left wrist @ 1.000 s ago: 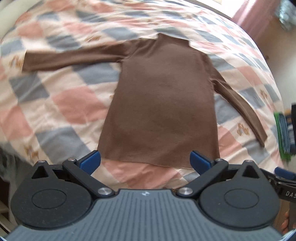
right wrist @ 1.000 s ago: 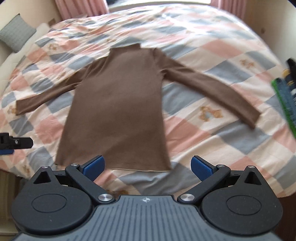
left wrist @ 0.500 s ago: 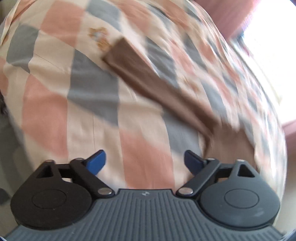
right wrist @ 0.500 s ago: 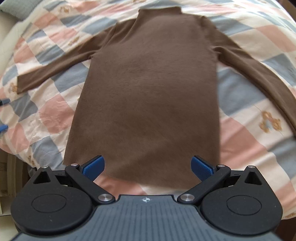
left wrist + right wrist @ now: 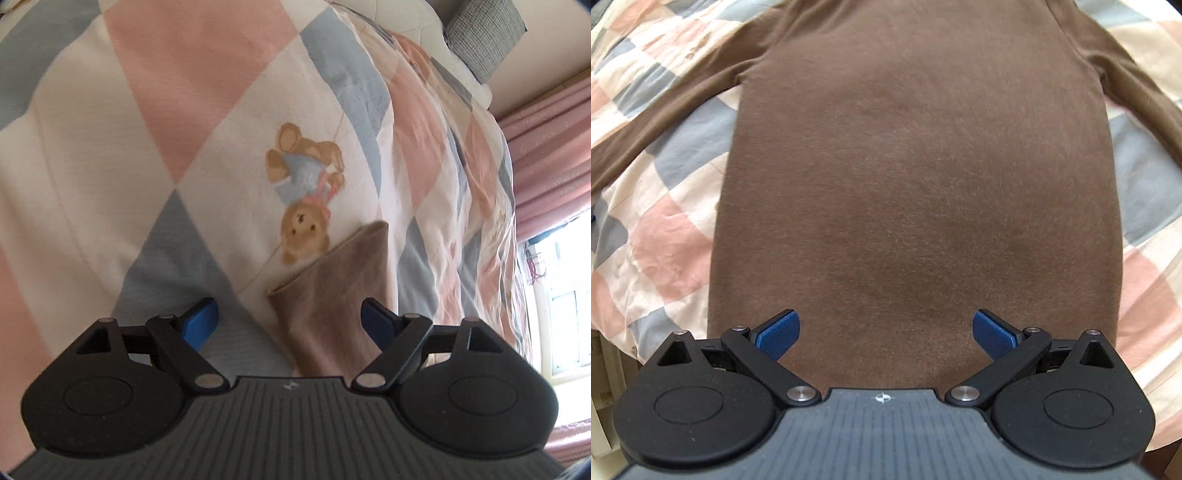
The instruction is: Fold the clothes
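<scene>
Both grippers moved closer; bear-print quilt (image 5: 229,122) underlies brown sweater (image 5: 916,177).

Each handheld tool has the same build. The left gripper (image 5: 290,321) has a wide grey body with fine lengthwise ribs and a small white emblem at the middle of its front edge. On either side of that emblem sits a round black housing with a shallow circular recess on top. From a silver rivet beside the emblem, a flat black link runs outward to a triangular bracket with a cut-out, capped by smaller silver screws. The fingers (image 5: 201,319) end in blue pads. The right gripper (image 5: 884,330) matches it, its blue pads (image 5: 777,334) showing a fine dotted texture.
</scene>
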Demonstrator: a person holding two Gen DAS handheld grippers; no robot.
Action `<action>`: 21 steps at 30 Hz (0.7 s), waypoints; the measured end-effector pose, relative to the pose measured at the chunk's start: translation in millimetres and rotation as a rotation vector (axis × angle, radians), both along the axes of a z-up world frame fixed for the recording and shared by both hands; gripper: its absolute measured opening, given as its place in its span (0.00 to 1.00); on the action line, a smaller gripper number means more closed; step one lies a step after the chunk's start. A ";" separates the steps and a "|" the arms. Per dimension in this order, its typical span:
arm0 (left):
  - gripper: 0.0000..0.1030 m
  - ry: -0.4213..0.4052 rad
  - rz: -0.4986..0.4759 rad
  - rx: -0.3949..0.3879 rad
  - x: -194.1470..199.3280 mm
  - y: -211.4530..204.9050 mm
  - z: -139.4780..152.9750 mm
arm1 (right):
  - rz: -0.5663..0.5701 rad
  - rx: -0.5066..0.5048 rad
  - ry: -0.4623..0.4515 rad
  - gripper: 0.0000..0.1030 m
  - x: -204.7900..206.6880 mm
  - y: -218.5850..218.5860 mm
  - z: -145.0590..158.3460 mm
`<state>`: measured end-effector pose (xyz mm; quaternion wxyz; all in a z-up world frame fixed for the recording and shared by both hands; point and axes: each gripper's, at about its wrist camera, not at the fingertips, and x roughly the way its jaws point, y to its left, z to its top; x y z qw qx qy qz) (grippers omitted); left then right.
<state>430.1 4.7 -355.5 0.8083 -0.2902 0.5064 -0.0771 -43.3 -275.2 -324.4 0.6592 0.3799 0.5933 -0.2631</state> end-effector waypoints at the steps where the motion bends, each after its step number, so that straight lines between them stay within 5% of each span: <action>1: 0.65 -0.017 0.001 -0.002 -0.7 -2.5 0.1 | -0.003 0.001 0.001 0.99 -1.2 -1.7 -2.7; 2: 0.54 -0.036 -0.013 0.000 -2.4 -7.1 2.4 | -0.005 0.001 0.003 0.99 -2.7 -3.8 -4.9; 3: 0.22 -0.053 -0.038 0.003 -3.8 -12.8 5.7 | -0.008 0.002 0.001 0.99 -4.7 -6.1 -7.0; 4: 0.02 -0.070 -0.062 0.007 -5.3 -18.5 8.9 | -0.013 0.004 -0.003 0.99 -7.4 -8.6 -8.7; 7: 0.03 -0.157 -0.170 -0.063 -30.2 -49.1 39.3 | -0.039 0.000 -0.023 0.99 -17.5 -20.2 -10.9; 14: 0.05 -0.351 -0.704 -0.316 -170.9 -208.0 120.2 | -0.148 -0.072 -0.145 0.99 -59.9 -73.2 7.5; 17: 0.10 -0.324 -0.906 -0.438 -252.0 -280.8 108.0 | -0.228 -0.128 -0.183 0.99 -89.8 -103.5 16.5; 21: 0.20 -0.195 -1.048 -0.454 -337.4 -350.5 39.4 | -0.390 -0.176 -0.264 0.95 -138.4 -146.9 17.4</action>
